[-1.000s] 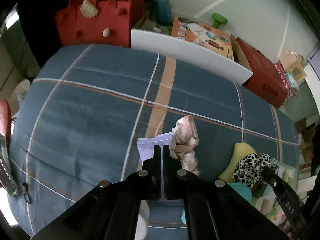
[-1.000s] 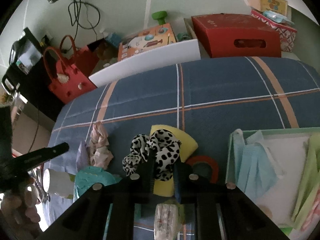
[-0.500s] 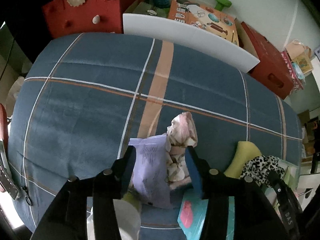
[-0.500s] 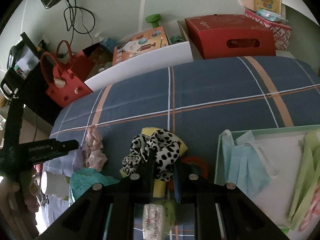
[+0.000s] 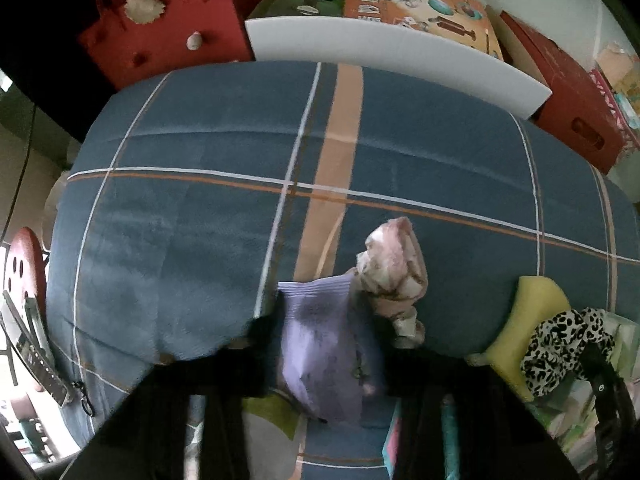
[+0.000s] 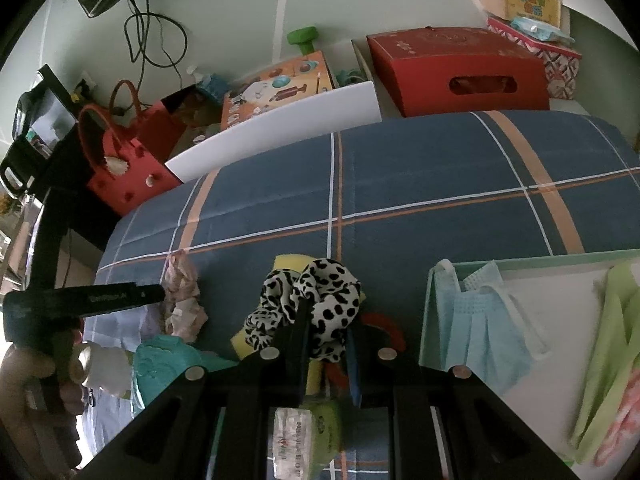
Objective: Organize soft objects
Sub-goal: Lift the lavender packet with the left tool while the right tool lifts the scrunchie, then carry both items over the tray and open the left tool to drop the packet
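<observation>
My left gripper is open, its jaws on either side of a lilac packet on the blue plaid cloth. A crumpled pink cloth lies just right of the packet. My right gripper is shut on a black-and-white spotted scrunchie, held over a yellow sponge and a red ring. A pale green tray at the right holds blue face masks and light green cloth.
A white roll, a teal packet and a green wipes pack lie near the front edge. A white board, red bag, red box and toy box stand behind the cloth.
My left gripper opened from shut and moved forward and down around the lilac packet. My right gripper kept hold of the scrunchie and shifted slightly.
</observation>
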`<state>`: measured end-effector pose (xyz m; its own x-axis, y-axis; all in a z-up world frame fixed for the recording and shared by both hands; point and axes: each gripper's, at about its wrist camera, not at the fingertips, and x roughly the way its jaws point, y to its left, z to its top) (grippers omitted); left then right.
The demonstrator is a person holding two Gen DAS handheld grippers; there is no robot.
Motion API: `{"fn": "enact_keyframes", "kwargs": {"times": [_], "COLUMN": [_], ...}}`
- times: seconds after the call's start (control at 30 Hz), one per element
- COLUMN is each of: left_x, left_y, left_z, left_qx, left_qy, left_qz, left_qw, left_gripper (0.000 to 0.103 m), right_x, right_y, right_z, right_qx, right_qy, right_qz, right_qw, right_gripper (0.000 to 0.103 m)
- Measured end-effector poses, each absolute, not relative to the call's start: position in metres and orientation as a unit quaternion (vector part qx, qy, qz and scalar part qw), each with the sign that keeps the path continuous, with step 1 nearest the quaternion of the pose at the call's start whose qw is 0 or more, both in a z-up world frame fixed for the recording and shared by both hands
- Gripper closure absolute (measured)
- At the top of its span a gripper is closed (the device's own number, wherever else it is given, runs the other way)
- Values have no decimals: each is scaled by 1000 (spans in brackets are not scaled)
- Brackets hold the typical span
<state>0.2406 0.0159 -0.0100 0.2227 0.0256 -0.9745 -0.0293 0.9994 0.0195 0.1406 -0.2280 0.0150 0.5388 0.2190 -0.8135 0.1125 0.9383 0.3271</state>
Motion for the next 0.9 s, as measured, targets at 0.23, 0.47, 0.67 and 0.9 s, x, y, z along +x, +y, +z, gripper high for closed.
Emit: {"fn": "enact_keyframes", "kwargs": {"times": [0.23,0.47,0.67,0.9], "left_x": [237,222,200,182], "left_y": [22,26,36,36], "left_z": [-10,6,31,75], "left_qx": [-2,-13,-35,-63], "left_qy": [617,595,553,487], "left_qz": [25,20,19,2], "left_qw": [787,804,832,871], "left_gripper": [91,95,95,96], "right_x": [139,138,134,125], "right_y": [-230,-231,-230,-232], "right_z": [16,17,24,44], "right_qx": [176,176,179,179], "right_qy": [478,477,465,442], "right_qz": [31,33,39,38], "right_qw": [860,860,866,878], "right_gripper": [87,87,87,87]}}
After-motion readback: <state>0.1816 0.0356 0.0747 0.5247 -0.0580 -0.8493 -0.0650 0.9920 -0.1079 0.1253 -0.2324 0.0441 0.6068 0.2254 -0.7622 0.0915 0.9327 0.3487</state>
